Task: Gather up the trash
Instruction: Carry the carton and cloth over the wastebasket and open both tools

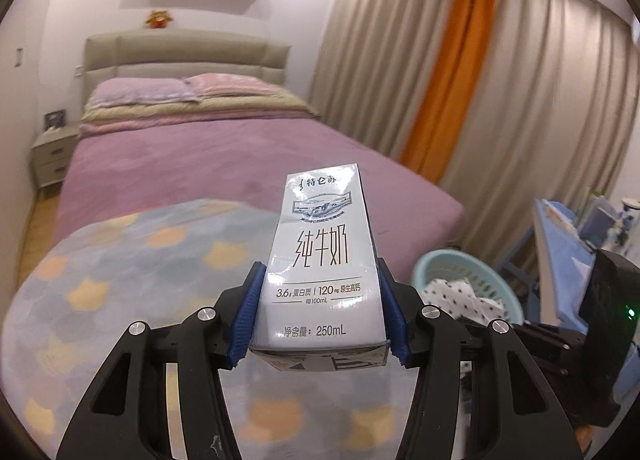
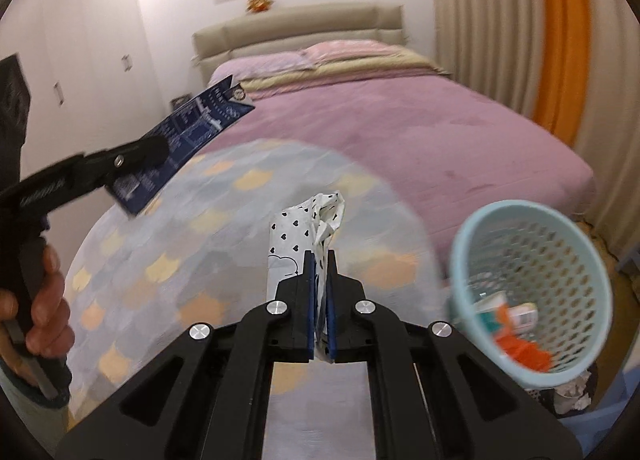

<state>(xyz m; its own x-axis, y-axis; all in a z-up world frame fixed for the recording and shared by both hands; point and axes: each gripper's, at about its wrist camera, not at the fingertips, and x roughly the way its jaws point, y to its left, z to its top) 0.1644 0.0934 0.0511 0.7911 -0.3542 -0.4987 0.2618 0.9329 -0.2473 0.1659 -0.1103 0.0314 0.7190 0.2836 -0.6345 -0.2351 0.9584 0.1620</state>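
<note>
Nearest in the left wrist view, the left claw (image 1: 322,310) is clenched on a white milk carton (image 1: 320,260), its blue pads (image 1: 247,310) pressed to the carton's two narrow sides near the base. The carton's long axis runs forward along the fingers, its top pointing away toward the bed (image 1: 224,164), printed front face up to the camera. The right wrist view shows the same carton from the side as a dark blue panel (image 2: 188,144) held aloft at the left, tilted with its top up and to the right; it also shows the person's hand (image 2: 38,300) gripping that tool's handle, which the left view cannot see. In the right view the right claw (image 2: 320,300) is squeezed nearly closed on a crumpled white wrapper (image 2: 308,232) printed with small black hearts, which stands up lengthwise between the pads, its free end pointing forward and up. Just right of it is a pale blue perforated basket (image 2: 532,300), tipped so its mouth faces the camera, with orange and white scraps inside; the contents show only here. In the left view the basket's rim (image 1: 448,264) appears low at the right, with the wrapper (image 1: 456,292) in front of it. Beneath both lies a round patterned blanket (image 2: 248,220), then the purple bed, pillows, headboard and curtains (image 1: 460,72).
</note>
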